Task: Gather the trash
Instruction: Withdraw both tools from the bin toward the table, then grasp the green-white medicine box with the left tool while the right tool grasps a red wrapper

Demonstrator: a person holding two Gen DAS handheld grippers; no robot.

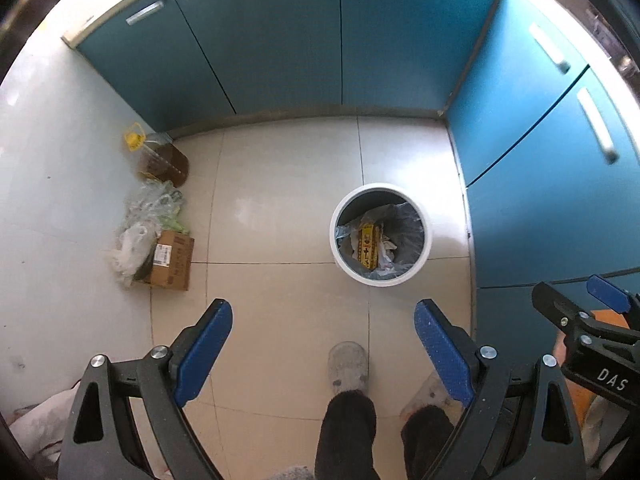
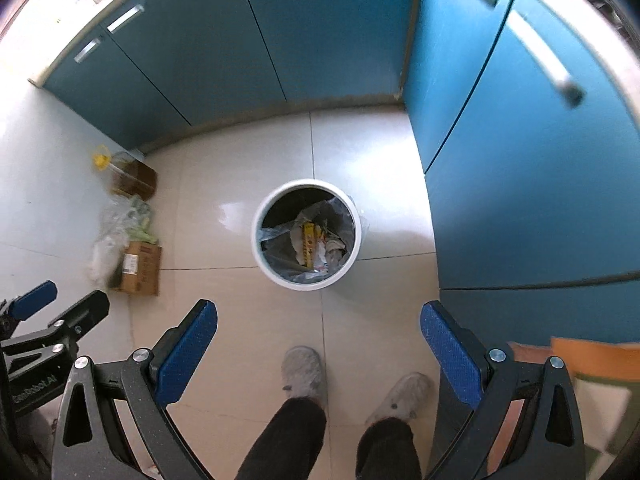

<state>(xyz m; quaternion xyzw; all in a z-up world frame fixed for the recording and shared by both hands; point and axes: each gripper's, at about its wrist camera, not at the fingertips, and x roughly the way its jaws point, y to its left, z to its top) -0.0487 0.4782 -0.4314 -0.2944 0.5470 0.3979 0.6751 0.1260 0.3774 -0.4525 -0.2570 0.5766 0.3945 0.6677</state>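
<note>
Bin (image 1: 426,240) stands upright on floor (image 1: 280,184), ahead of both grippers, liner bag (image 1: 408,224) slumped inside with yellow box (image 1: 369,246) and paper; left gripper (image 1: 323,346) spread wide, empty, bin ahead and to its right; right gripper (image 2: 319,346) spread wide, empty, bin almost straight ahead, slightly left; judgement: right gripper better lined up with bin mouth, left likely takes near-left rim; both held high, well apart from rim; cardboard box (image 1: 172,260) and plastic bags (image 1: 136,236) off to left by wall.
</note>
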